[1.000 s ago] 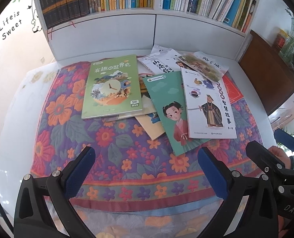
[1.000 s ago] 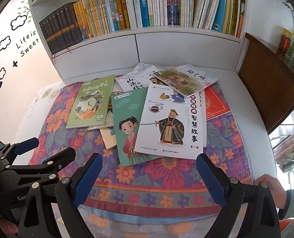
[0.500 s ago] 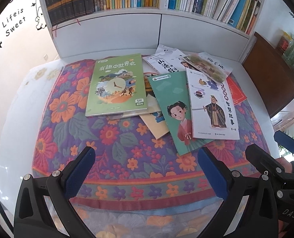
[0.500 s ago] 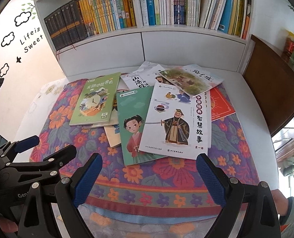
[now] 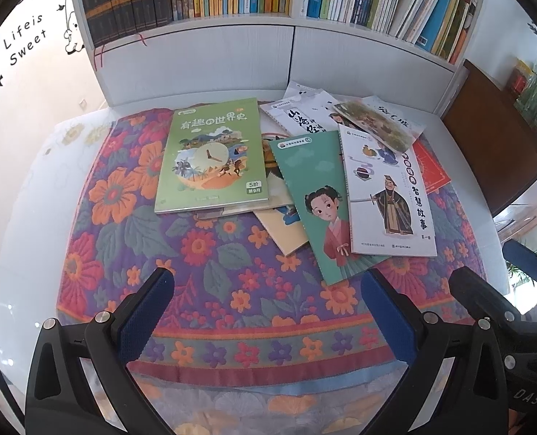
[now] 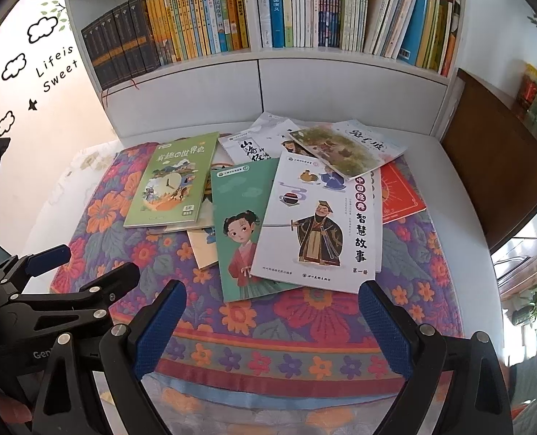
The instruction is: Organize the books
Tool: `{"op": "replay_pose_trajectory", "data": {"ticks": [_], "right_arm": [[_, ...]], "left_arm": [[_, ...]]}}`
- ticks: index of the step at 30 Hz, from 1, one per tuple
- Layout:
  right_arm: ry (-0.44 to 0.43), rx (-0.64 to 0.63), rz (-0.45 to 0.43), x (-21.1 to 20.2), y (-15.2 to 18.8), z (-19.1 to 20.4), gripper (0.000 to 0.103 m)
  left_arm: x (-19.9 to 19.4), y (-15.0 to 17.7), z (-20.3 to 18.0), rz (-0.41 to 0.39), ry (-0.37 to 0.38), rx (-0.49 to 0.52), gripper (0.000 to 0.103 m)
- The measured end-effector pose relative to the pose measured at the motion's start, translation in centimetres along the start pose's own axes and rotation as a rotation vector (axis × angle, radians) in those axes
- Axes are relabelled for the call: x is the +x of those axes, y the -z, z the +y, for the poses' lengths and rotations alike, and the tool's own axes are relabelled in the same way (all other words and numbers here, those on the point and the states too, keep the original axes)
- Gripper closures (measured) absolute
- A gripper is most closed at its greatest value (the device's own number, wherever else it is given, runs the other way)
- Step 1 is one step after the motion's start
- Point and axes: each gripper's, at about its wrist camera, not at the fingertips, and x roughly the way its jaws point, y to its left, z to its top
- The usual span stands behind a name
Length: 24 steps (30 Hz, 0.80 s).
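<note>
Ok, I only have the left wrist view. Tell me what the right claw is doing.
Observer: In the right wrist view, the right claw is wide open with nothing between its blue pads. It hovers over the floral cloth, just short of the white warrior book.
Operator: Now describe the left claw from outside.
Observer: The left claw shows at that view's left edge, jaws apart and empty, over the cloth's left side. It is short of the green clock book.
Operator: Say who is holding it.
Observer: Part of a hand shows in the bottom-left corner, below the left tool's black frame.
</note>
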Motion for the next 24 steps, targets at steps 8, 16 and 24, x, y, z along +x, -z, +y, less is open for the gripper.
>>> {"op": "replay_pose_trajectory", "data": {"ticks": [8, 16, 24], "right_arm": [[0.016, 0.003, -0.002, 0.1, 0.1, 0.2, 0.008], [-0.001, 0.008, -0.084, -1.1, -0.8, 1.0, 0.008], [-0.077, -0.044, -0.182, -2.5, -3.7, 3.1, 0.004]], "left_arm": [[0.2, 0.0, 0.5, 0.004, 0.016, -0.007, 0.001], [0.7, -0.5, 2.4, 0.013, 0.054, -0.008, 0.001], [2.1, -1.9, 6.3, 0.031, 0.073, -0.038, 0.004]]}}
